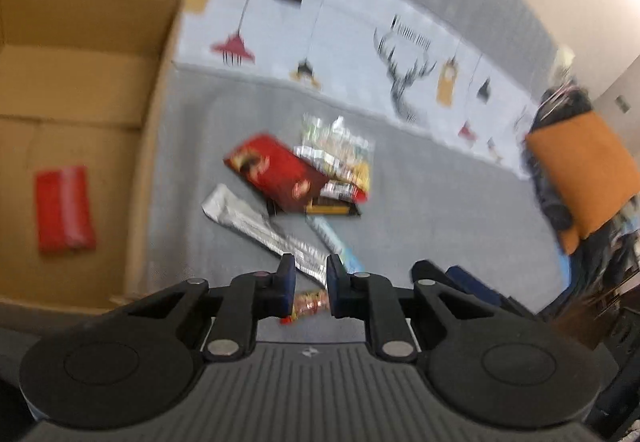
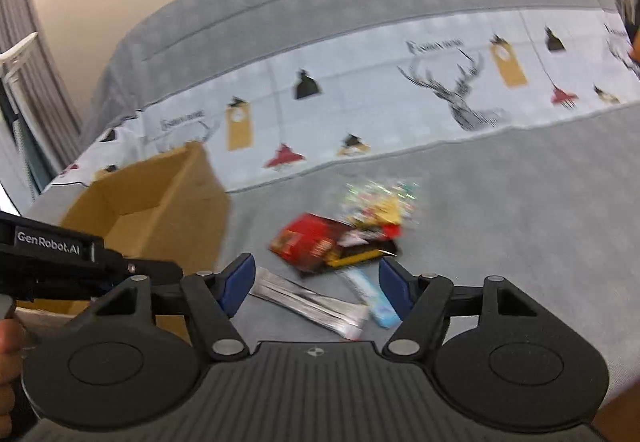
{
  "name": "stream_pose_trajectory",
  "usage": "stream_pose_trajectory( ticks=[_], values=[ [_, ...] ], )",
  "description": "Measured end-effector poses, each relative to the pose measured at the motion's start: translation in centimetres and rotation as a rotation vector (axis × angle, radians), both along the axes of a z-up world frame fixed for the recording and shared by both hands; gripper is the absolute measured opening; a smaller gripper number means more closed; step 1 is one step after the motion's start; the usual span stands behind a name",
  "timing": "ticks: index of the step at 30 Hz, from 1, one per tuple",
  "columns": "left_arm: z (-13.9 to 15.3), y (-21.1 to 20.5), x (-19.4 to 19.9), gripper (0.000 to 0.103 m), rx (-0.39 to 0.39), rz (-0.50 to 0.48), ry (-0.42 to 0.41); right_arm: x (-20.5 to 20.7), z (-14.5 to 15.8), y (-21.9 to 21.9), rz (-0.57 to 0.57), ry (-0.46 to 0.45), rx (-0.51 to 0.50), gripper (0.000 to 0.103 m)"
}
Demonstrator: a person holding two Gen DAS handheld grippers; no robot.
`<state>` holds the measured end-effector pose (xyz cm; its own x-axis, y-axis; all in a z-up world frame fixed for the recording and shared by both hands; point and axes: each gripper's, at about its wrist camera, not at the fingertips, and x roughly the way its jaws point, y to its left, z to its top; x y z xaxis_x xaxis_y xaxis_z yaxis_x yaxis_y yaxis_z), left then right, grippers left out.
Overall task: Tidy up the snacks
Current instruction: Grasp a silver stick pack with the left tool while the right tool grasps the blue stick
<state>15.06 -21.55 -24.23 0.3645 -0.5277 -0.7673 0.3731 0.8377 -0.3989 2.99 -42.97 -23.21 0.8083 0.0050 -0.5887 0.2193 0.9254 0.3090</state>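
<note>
Left wrist view: your left gripper is pinched onto a small red-yellow snack packet, above the grey sofa seat. Cardboard box sits to its left w/ a red packet inside. Snack pile lies ahead: red bag, silver wrapper, light-blue bar. Right wrist view: your right gripper hangs w/ fingers spread wide, nothing in it, just short of the silver wrapper.
</note>
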Motion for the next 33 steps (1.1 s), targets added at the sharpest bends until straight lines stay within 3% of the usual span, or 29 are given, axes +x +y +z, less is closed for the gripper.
stream_pose_trajectory(
  ticks=[3,5,7,9,12,13,14,15,16,17,18,19,22,24,25,26,31,33],
  values=[
    [-2.8,-2.4,1.6,0.019,0.040,0.008,0.072,0.2,-1.7,-2.1,0.001,0.031,0.015,0.057],
    [-4.9,-3.8,3.5,0.026,0.088,0.062,0.131,0.8,-2.6,-3.3,0.019,0.057,0.016,0.055],
    [-6.7,-4.6,5.2,0.039,0.117,0.109,0.165,1.6,-3.4,-4.1,0.045,0.082,0.030,0.052],
    [-7.8,-5.3,6.2,0.059,0.129,0.121,0.179,2.8,-4.1,-4.4,0.079,0.107,0.015,0.050],
    [-10.1,-6.7,8.2,0.077,0.179,0.168,0.204,4.9,-5.2,-4.1,0.145,0.143,-0.035,0.046],
    [-11.1,-7.1,9.1,0.079,0.203,0.203,0.206,5.7,-5.7,-3.9,0.165,0.157,-0.047,0.043],
    [-11.3,-7.2,9.4,0.088,0.181,0.221,0.176,6.5,-6.3,-3.9,0.180,0.175,-0.048,0.042],
    [-11.2,-7.4,9.4,0.088,0.178,0.222,0.145,7.2,-6.8,-3.8,0.187,0.191,-0.043,0.037],
    [-11.3,-8.2,9.5,0.085,0.230,0.200,0.096,7.7,-7.1,-3.7,0.192,0.201,-0.041,0.035],
    [-11.4,-8.7,9.5,0.074,0.282,0.171,0.055,8.3,-7.6,-3.4,0.206,0.210,-0.053,0.034],
    [-11.3,-9.0,9.4,0.040,0.312,0.155,0.024,8.7,-8.0,-3.1,0.220,0.223,-0.068,0.034],
    [-11.2,-8.9,9.3,0.028,0.347,0.119,-0.016,9.2,-8.5,-2.7,0.235,0.244,-0.082,0.033],
    [-11.3,-6.8,9.9,0.009,0.266,0.085,0.057,9.8,-9.5,-2.3,0.245,0.282,-0.090,0.033],
    [-11.2,-5.4,10.1,0.008,0.259,0.085,0.096,10.1,-9.8,-1.8,0.251,0.287,-0.100,0.030],
    [-11.2,-4.7,10.1,0.008,0.259,0.072,0.106,10.1,-10.0,-1.3,0.260,0.298,-0.133,0.012],
    [-11.4,-4.3,9.9,0.008,0.260,0.058,0.117,10.1,-10.0,-0.9,0.266,0.304,-0.166,0.001],
    [-11.4,-4.8,8.8,0.012,0.295,0.015,0.094,9.8,-10.0,0.3,0.295,0.309,-0.254,0.000],
    [-11.3,-5.5,8.3,0.026,0.308,0.001,0.086,9.8,-10.1,0.6,0.278,0.310,-0.295,0.002]
  ],
)
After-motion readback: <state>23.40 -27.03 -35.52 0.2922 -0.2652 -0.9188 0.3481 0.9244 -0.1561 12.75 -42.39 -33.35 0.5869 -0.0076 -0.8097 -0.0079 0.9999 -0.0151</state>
